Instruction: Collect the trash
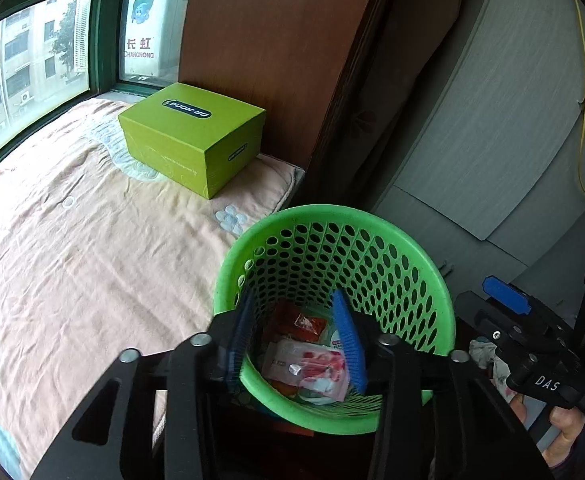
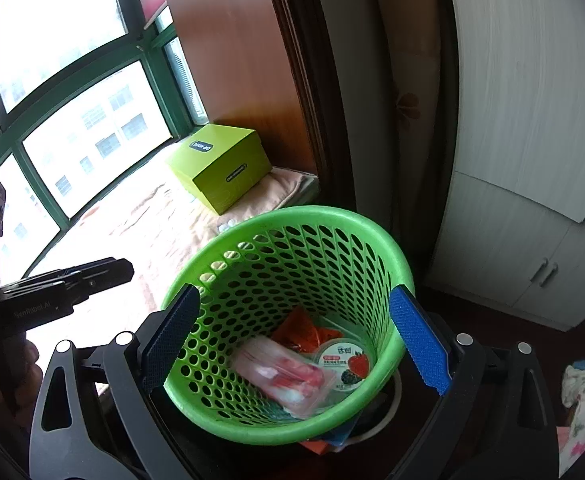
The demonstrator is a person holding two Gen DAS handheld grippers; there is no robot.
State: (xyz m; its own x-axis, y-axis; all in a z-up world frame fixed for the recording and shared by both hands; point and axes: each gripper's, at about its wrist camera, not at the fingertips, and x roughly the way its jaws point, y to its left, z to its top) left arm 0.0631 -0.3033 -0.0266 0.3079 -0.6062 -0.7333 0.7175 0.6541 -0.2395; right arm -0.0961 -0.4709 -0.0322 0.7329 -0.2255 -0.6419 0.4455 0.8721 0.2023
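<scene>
Trash, collected: one pink-and-white plastic packet [image 2: 282, 376], one red-orange wrapper [image 2: 306, 330], one round lidded cup with a fruit label [image 2: 342, 362]; all lay on the bottom of the green basket [image 2: 252, 264], the packet nearest, the cup at its right, the wrapper behind both. In the left wrist view the same packet [image 1: 306, 364] and wrapper [image 1: 304, 326] showed between the fingers.

Green basket [image 1: 392, 256]: perforated plastic, round rim, upright, standing just right of the bed [image 1: 72, 240] at its near corner.

Left gripper [image 1: 296, 340]: blue-padded fingers apart, tips dipped inside the basket mouth above the trash, holding nothing. Seen from the right wrist camera as a black body [image 2: 68, 284] at far left.

Right gripper [image 2: 292, 344]: jaws wide apart, one blue pad on each side of the basket and outside its wall, whether touching could not be told; nothing held.

Bed: peach cover with pale flower print, running along the window [image 1: 32, 52].

Lime-green box [image 1: 192, 136]: closed, on the far end of the bed against a wooden panel [image 1: 268, 28].

Grey cabinet [image 2: 532, 160]: right of the basket, well apart
</scene>
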